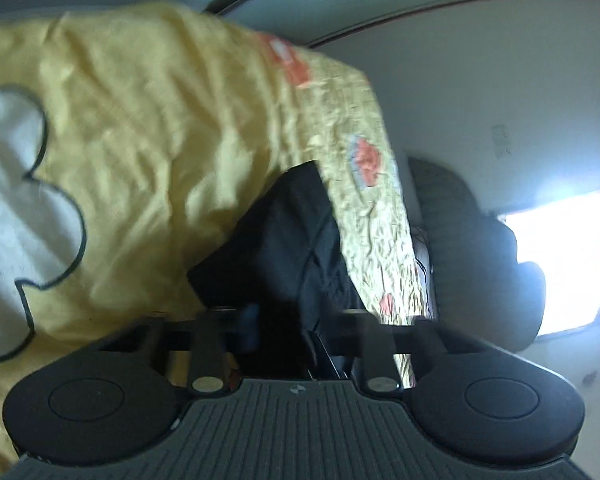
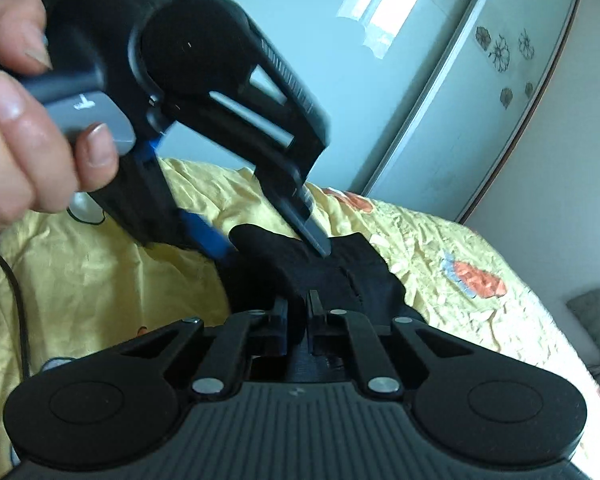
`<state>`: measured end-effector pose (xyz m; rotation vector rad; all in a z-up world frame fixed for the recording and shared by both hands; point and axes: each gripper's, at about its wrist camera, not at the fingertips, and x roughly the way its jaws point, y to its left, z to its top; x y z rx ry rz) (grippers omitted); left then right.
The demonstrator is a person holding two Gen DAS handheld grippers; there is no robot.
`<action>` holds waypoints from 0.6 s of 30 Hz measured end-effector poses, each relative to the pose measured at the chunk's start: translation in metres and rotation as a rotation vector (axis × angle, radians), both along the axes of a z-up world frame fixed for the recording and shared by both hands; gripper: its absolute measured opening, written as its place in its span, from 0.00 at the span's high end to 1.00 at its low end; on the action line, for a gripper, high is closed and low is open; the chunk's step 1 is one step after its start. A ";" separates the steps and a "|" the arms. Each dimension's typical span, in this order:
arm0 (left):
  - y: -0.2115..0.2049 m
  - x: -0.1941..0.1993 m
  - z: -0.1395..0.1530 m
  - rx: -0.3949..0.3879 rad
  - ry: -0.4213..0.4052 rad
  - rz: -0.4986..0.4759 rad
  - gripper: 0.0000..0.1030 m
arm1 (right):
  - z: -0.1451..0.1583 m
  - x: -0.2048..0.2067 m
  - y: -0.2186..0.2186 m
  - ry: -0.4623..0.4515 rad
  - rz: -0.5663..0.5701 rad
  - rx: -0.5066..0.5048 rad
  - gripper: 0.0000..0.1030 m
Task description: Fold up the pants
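Black pants point(image 2: 364, 272) lie bunched on a yellow bedsheet point(image 2: 100, 280). My right gripper point(image 2: 298, 308) is low at their near edge, its fingers drawn close with a fold of black cloth pinched between them. A hand point(image 2: 16, 140) holds my left gripper point(image 2: 268, 244) just beyond, angled down onto the pants, with a raised ridge of cloth caught between its blue-padded finger and its grey one. In the left wrist view the pants point(image 1: 276, 232) fill the space at my left gripper point(image 1: 288, 320) and hide its fingertips.
The sheet point(image 1: 140, 140) has a white flower patch and orange prints. A grey pillow point(image 2: 596, 312) lies at the bed's right end. Mirrored wardrobe doors point(image 2: 380, 100) stand behind the bed. A black cable point(image 2: 16, 292) trails over the sheet at the left.
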<state>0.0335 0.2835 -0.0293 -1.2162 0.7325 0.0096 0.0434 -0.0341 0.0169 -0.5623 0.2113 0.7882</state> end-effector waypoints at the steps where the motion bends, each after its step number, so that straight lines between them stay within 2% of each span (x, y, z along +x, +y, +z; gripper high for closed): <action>1: 0.002 -0.001 -0.004 -0.011 0.002 0.009 0.91 | 0.001 0.001 -0.001 0.006 0.001 0.004 0.92; 4: 0.001 -0.010 -0.005 0.027 -0.006 0.036 0.91 | -0.001 0.002 -0.001 0.022 0.017 0.003 0.92; 7: -0.001 -0.009 -0.002 0.088 -0.002 0.016 0.91 | -0.005 -0.001 0.003 0.027 0.038 -0.019 0.92; 9: 0.000 -0.008 -0.004 0.079 0.003 0.013 0.91 | -0.008 -0.001 0.005 0.016 0.033 -0.046 0.92; 11: 0.001 -0.008 -0.001 0.090 -0.010 -0.005 0.79 | -0.006 -0.005 0.001 -0.008 0.010 -0.047 0.89; 12: 0.001 -0.009 0.002 0.108 -0.010 -0.005 0.77 | -0.005 -0.010 -0.001 -0.014 0.003 -0.050 0.89; 14: 0.001 -0.011 0.009 0.151 -0.017 -0.010 0.66 | -0.005 -0.020 -0.007 -0.026 0.008 -0.056 0.89; 16: 0.001 -0.015 0.014 0.173 -0.030 -0.008 0.47 | -0.007 -0.025 -0.011 -0.036 -0.003 -0.082 0.89; 18: 0.001 -0.021 0.018 0.175 -0.030 -0.015 0.42 | -0.013 -0.028 -0.011 -0.040 -0.017 -0.128 0.89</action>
